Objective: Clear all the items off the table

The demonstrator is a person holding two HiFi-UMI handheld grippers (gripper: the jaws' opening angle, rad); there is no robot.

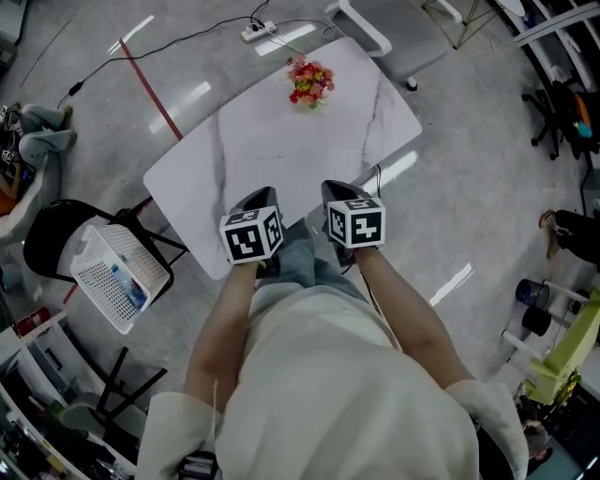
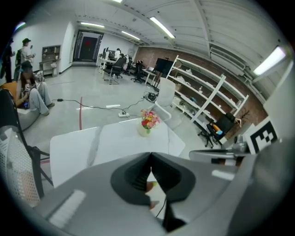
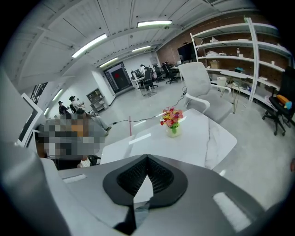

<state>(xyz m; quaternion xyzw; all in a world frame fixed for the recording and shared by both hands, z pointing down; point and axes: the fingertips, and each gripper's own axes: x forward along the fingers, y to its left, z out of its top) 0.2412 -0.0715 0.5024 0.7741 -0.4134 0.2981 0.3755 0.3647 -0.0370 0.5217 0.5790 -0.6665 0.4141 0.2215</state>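
Observation:
A small vase of red and yellow flowers (image 1: pixel 310 84) stands alone near the far edge of the white marble table (image 1: pixel 253 141). Both grippers hover side by side over the table's near edge, well short of the vase. My left gripper (image 1: pixel 265 191) is shut and empty, its tips meeting in its own view (image 2: pixel 150 155), with the flowers (image 2: pixel 148 122) straight ahead. My right gripper (image 1: pixel 331 186) is also shut with nothing in it (image 3: pixel 147 158); the flowers (image 3: pixel 172 120) stand ahead and slightly right on the table (image 3: pixel 193 138).
A white mesh basket (image 1: pixel 120 265) with a bottle inside rests on a black chair left of the table. A white chair (image 1: pixel 375 28) stands beyond the far edge, a power strip (image 1: pixel 260 31) lies on the floor. A person (image 2: pixel 27 90) sits at far left.

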